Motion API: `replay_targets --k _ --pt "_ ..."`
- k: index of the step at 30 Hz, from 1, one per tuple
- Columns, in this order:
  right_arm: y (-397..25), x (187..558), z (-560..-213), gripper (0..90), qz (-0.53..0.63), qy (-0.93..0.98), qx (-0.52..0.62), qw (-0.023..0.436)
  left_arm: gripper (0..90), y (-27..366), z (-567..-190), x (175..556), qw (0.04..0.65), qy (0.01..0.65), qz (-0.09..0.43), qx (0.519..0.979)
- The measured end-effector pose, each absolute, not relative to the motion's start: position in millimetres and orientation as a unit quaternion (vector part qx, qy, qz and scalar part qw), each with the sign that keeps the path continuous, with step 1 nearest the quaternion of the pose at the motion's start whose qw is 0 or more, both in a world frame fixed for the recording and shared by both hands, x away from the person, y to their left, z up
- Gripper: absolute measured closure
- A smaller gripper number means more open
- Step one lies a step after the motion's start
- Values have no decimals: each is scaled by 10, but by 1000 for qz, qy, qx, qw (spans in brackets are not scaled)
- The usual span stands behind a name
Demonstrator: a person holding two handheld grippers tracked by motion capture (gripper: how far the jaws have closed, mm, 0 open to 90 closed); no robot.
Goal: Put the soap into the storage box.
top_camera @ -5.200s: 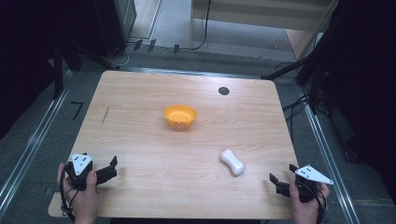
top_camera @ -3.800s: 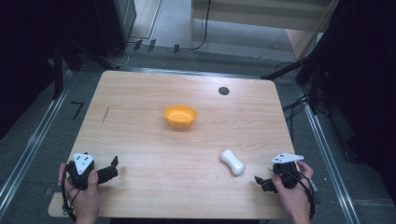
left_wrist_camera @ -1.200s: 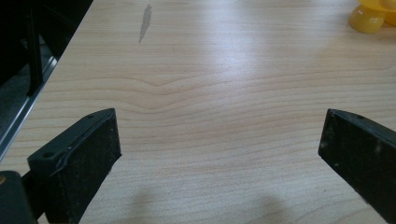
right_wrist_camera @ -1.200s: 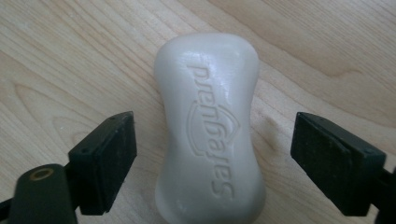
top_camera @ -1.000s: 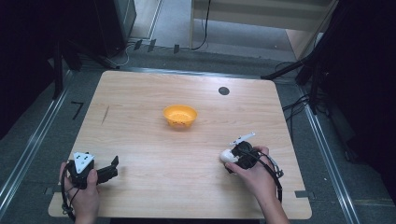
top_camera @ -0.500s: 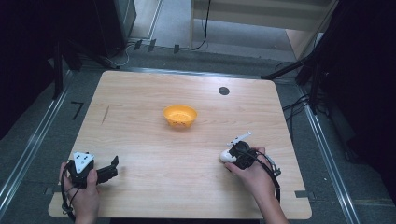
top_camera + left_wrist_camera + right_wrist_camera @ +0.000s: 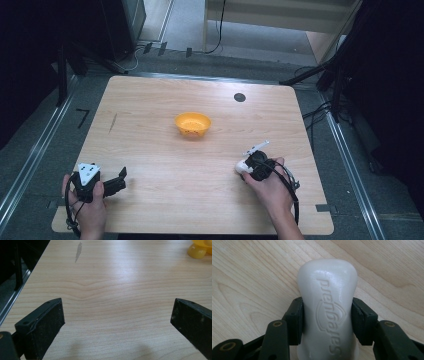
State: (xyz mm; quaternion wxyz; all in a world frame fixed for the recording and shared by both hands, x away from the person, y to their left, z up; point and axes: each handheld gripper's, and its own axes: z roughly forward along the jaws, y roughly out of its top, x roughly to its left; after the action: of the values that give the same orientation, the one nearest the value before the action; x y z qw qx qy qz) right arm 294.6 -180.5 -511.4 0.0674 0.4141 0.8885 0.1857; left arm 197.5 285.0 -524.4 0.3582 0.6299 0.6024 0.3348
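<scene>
Claw positions on the desk (image 7: pixel 150 150): right claw (image 7: pixel 327 322) is clamped across the waist of the white soap bar (image 7: pixel 328 312), which lies on the wood at the right, well apart from the orange bowl (image 7: pixel 193 124). Left claw (image 7: pixel 117 322) rests idle, jaws wide apart. Judged advice: lift straight up, keeping the squeeze even so the smooth bar cannot slip.
</scene>
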Motion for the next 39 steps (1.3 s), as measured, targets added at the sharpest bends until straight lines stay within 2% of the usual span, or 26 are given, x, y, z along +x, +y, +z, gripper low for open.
replay_targets --k 13,39 --pt "-1835 2974 -5091 509 187 900 390 55 0 2854 -5245 1979 359 602 333 631" --pt "-1772 3245 -4717 509 189 919 339 64 0 2849 -5246 1980 360 601 332 631"
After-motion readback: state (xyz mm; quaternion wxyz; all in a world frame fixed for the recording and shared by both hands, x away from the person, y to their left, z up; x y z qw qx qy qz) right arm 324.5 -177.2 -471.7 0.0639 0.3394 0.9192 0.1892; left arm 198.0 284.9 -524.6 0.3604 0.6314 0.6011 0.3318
